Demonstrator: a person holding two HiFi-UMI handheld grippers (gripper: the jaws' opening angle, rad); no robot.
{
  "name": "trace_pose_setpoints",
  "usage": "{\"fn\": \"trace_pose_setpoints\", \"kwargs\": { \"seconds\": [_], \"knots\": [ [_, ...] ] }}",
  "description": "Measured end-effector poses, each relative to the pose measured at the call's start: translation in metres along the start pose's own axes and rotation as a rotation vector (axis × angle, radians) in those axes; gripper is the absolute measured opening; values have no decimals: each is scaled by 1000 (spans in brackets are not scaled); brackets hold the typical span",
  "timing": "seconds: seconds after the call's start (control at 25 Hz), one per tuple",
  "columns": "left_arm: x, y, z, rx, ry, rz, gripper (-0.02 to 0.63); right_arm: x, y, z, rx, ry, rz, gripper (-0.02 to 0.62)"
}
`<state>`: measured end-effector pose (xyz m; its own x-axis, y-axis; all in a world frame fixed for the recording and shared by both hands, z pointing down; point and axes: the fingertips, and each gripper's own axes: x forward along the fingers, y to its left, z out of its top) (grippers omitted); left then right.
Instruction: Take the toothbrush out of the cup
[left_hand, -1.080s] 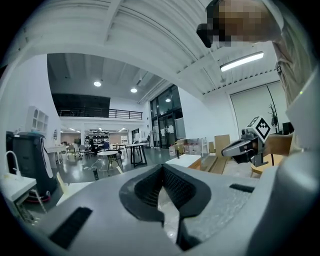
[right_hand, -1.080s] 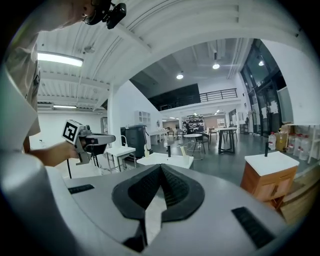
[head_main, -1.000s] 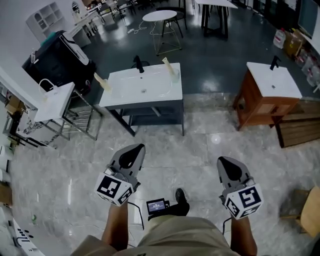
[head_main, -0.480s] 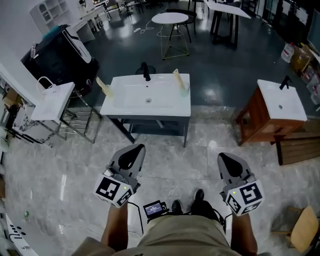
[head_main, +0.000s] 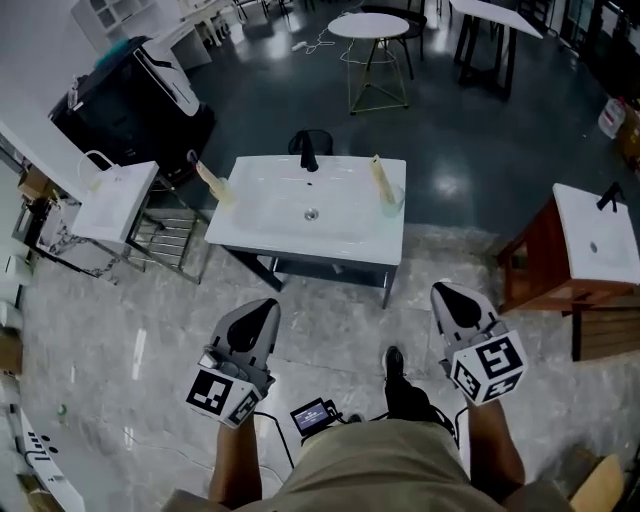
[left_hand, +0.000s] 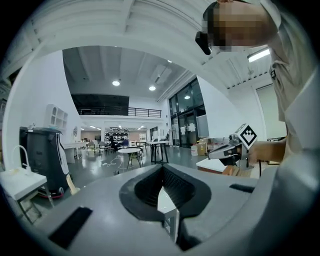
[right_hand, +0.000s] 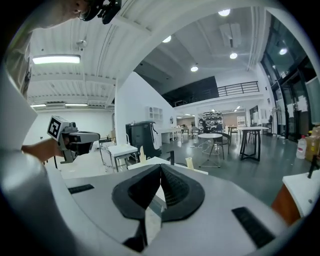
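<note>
Head view: toothbrush (head_main: 380, 178) leans in cup (head_main: 390, 204) at washbasin's (head_main: 290, 228) right edge. Left gripper (head_main: 264, 308) and right gripper (head_main: 446, 296) both clenched, empty, well short. Best: right jaws open early, pinch handle above rim, lift along its lean.

Beige toothbrush (head_main: 381, 180) tilted in clear cup (head_main: 391, 206) on sink (head_main: 270, 215)

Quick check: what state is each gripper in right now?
Left gripper: closed, holding nothing.
Right gripper: closed, holding nothing.
</note>
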<state>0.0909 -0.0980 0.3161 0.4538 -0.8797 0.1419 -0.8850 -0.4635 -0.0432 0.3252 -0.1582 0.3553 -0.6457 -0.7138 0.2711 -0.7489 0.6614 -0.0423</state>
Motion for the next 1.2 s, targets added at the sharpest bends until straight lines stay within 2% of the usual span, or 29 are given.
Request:
{"fn": "trace_pose_setpoints", "kwargs": {
  "seconds": [0.24,0.4,0.48,0.6,0.88,1.2],
  "knots": [
    [90,35,4,-33,43,61,6,106,-77,15,-40,47,86,5],
    [131,53,-1,-53,76,104,6,182,-126,10,-72,102,117,11],
    [143,64,-7,-69,100,135,6,220,-145,0,-70,141,136,88],
    [157,81,-27,-98,148,177,6,276,-168,-21,-73,198,159,134],
    [175,106,-78,-157,236,243,6,383,-193,-80,-97,308,191,228],
    [175,119,-106,-193,285,289,6,439,-199,-132,-108,414,207,252]
  ]
}}
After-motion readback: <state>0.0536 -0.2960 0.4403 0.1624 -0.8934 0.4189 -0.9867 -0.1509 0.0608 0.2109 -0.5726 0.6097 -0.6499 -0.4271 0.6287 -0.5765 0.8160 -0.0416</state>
